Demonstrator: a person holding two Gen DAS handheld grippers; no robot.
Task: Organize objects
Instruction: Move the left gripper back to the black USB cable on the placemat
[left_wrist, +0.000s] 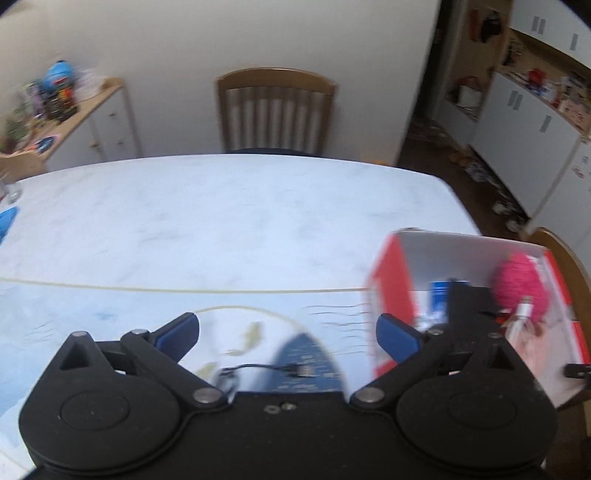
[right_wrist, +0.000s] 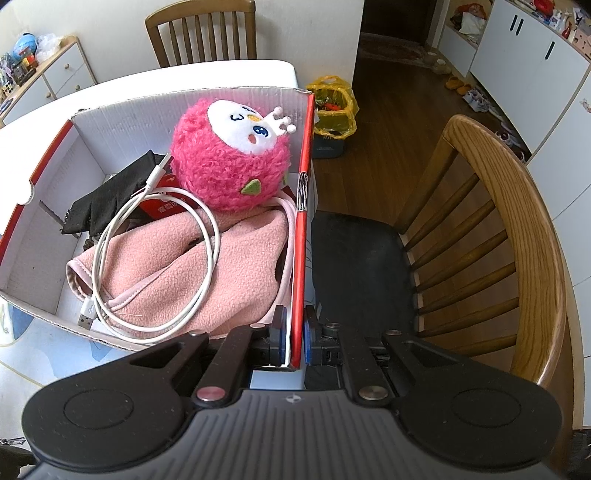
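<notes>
A red and white cardboard box stands at the table's right edge. In it lie a pink plush toy, a pink fleece cloth, a coiled white cable and a black pouch. My right gripper is shut on the box's right wall. In the left wrist view my left gripper is open and empty above the table, left of the box. A short black cable lies on the table below it.
The white marble-patterned table carries a light blue printed mat. Wooden chairs stand at the far side and right of the box. A yellow bag sits on the floor. A sideboard holds clutter at left.
</notes>
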